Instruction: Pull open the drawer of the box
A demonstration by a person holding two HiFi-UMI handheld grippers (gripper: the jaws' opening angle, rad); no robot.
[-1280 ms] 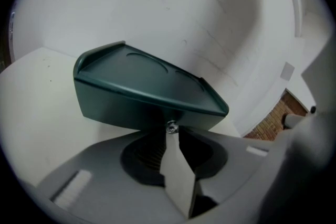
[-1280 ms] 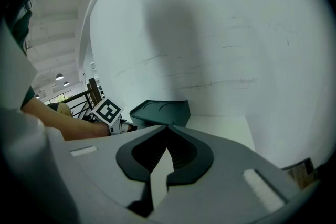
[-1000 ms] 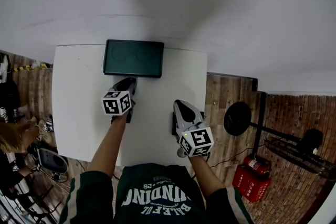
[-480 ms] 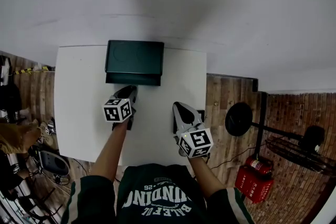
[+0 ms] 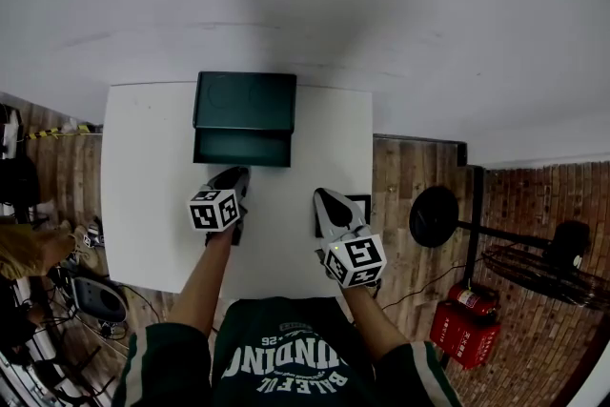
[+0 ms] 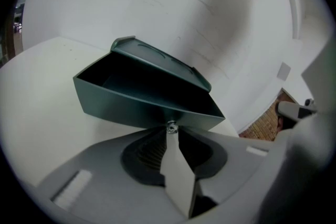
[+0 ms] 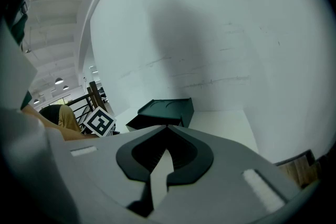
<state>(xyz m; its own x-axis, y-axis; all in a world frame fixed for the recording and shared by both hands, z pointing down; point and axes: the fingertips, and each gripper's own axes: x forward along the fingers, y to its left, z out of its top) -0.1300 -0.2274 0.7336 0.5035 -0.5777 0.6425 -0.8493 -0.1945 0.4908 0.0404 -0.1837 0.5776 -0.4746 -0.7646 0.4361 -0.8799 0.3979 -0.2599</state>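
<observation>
Drawer (image 5: 242, 148): now partly out of the dark green box (image 5: 245, 100); my pull works.
Left gripper (image 6: 170, 132): clamps its silver knob (image 6: 170, 126).
Right gripper (image 7: 167, 129): closed, empty.

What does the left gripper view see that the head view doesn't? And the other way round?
Only the left gripper view shows the little metal knob, pinched between the jaws of the left gripper.

Only the head view shows the person's green shirt and a red extinguisher on the floor.

Both show the dark green box, its drawer pulled out, and the white table.
</observation>
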